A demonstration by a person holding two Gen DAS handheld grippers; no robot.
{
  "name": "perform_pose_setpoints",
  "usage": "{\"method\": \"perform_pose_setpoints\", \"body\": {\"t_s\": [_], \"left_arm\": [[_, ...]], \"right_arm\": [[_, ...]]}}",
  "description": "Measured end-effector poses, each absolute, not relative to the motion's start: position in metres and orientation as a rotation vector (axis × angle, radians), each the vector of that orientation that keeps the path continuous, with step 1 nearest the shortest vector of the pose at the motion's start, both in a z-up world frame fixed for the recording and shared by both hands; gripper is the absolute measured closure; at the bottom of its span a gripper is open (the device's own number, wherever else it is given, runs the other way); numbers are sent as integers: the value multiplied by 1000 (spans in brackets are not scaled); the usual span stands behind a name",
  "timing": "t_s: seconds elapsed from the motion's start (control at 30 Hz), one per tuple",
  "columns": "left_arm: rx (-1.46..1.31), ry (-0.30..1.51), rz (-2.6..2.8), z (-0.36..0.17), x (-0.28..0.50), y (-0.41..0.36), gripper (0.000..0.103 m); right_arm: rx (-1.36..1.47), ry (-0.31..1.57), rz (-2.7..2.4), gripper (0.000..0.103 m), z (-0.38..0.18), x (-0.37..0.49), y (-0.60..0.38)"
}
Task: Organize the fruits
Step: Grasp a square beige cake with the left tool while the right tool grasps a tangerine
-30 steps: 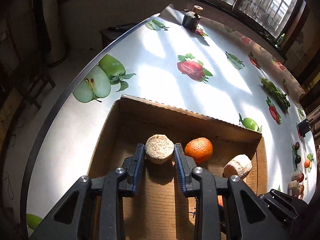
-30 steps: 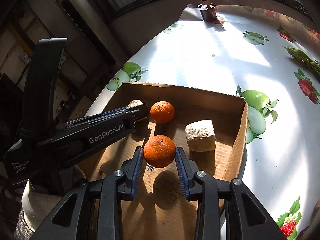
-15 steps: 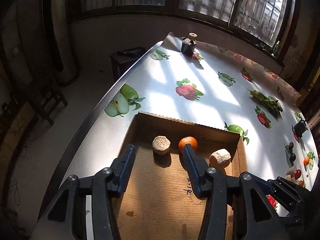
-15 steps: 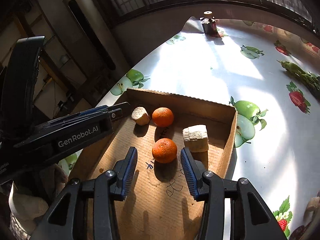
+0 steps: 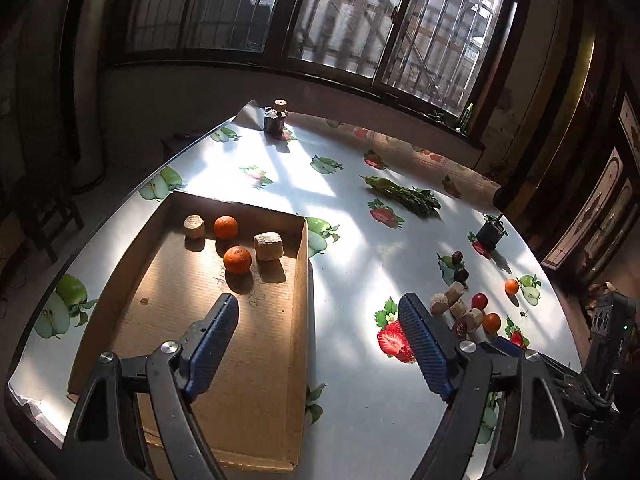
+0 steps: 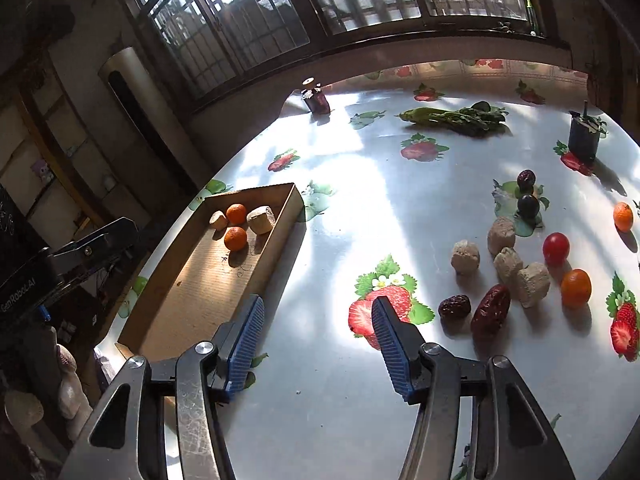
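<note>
Table covered with a glossy fruit-print cloth (image 6: 352,400), sun patches across it. A bunch of leafy greens (image 6: 456,117) lies toward the far side; a small dark pot (image 6: 583,138) stands right, a small bottle (image 6: 316,98) at the far corner. Barred windows (image 5: 360,20) behind.

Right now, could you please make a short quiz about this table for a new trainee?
1. How many oranges lie in the cardboard box?
2. True or false: the right gripper is holding an orange.
3. Which thing lies on the table outside the box? A) leafy greens B) a banana C) a knife

Key:
1. Two, with two beige chunks beside them.
2. False: its jaws are opening with nothing between them.
3. A
</note>
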State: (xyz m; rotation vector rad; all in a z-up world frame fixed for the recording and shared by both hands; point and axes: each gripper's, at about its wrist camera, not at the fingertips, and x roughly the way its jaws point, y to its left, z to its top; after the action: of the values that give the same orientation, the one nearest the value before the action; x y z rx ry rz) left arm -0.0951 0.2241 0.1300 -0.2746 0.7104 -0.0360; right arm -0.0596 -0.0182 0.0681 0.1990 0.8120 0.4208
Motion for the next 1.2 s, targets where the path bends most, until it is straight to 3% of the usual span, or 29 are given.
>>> {"method": "perform_pose_setpoints", "body": {"t_s": [0.33, 0.77, 0.83, 0.87, 0.9, 0.97, 1.2], "left_arm": [[-257, 823, -141, 104, -84, 159, 22], [-234, 883, -231, 98, -45, 124, 22], [-223, 890, -249, 93, -29, 116, 23], [-220, 903, -254, 88, -21, 111, 32], [-224, 921, -270, 84, -12, 107, 46], [-262, 959, -319, 73, 7, 99, 60], [-334, 1019, -357, 40, 55, 75, 61]], "right_arm": [[282, 837, 123, 33, 56, -88, -181], [244, 859, 143, 34, 52, -4, -161], [235, 851, 140, 43, 46, 4, -156], [240, 849, 143, 52, 43, 7, -155], [250, 844, 147, 53, 41, 8, -155], [270, 833, 157, 55, 36, 9, -156], [356, 815, 187, 57, 25, 12, -173]]}}
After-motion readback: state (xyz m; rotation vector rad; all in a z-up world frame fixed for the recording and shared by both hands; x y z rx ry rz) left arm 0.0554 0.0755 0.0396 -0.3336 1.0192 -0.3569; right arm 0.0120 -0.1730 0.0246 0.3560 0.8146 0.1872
